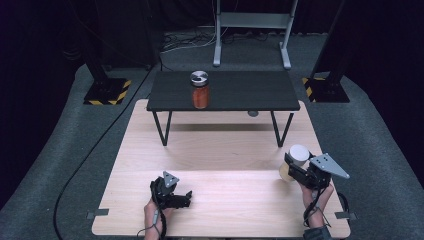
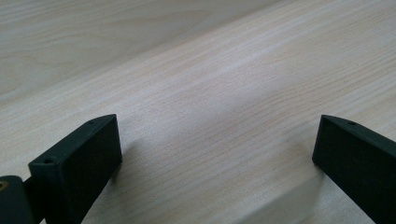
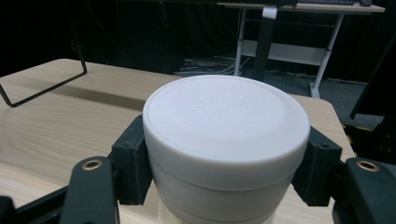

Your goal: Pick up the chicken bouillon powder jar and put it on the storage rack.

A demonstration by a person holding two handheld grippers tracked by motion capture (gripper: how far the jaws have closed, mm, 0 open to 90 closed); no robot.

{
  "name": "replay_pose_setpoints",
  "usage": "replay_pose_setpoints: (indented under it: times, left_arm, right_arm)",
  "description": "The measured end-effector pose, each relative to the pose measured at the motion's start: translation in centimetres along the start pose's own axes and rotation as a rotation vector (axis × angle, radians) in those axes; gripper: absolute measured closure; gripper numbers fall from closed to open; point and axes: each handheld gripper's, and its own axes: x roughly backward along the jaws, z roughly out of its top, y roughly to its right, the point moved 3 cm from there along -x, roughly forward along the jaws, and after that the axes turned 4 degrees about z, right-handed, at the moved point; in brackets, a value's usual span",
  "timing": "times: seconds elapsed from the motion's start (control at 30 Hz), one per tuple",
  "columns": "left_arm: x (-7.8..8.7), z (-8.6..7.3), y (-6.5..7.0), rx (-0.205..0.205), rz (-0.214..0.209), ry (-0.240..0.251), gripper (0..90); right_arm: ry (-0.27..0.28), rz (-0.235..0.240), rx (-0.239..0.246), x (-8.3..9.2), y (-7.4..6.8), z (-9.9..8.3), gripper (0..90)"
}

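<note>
At lower right of the high view the right gripper (image 1: 296,162) pinches an unlabelled white-lidded jar (image 1: 298,155), while the left gripper (image 1: 187,196), lower centre, is spread over bare wood.

Right gripper (image 1: 296,167) clamps the white-lidded jar (image 1: 297,159) above the wooden table (image 1: 220,150); left gripper (image 1: 186,197) rests low on it, orange jar (image 1: 200,90) on the black bench (image 1: 240,92).

No readable text, label or number anywhere; the distant jar (image 1: 200,95) seems unmarked.
</note>
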Motion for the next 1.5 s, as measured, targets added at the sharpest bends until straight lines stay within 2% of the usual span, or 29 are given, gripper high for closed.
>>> replay_pose_setpoints:
  times: [0.27, 0.47, 0.63, 1.2, 1.5]
  left_arm:
    - [0.0, 0.0, 0.0, 0.000, 0.000, -0.001, 0.8]
    - [0.0, 0.0, -0.1, -0.003, -0.002, -0.003, 0.7]
    - [0.0, 0.1, -0.1, -0.003, -0.002, -0.004, 0.7]
    - [0.0, 0.1, -0.1, -0.009, -0.002, -0.003, 0.3]
    - [0.0, 0.1, -0.1, -0.008, -0.004, -0.004, 0.4]
  right_arm:
    - [0.015, 0.037, 0.009, -0.1, -0.1, 2.0, 33.0]
    - [0.028, 0.061, 0.037, -0.1, -0.4, 3.8, 33.0]
    - [0.025, 0.069, 0.064, -0.5, -0.6, 5.1, 33.0]
    - [0.021, 0.082, 0.098, -1.6, -0.7, 7.9, 33.0]
    - [0.018, 0.069, 0.085, -2.4, 0.0, 8.9, 32.9]
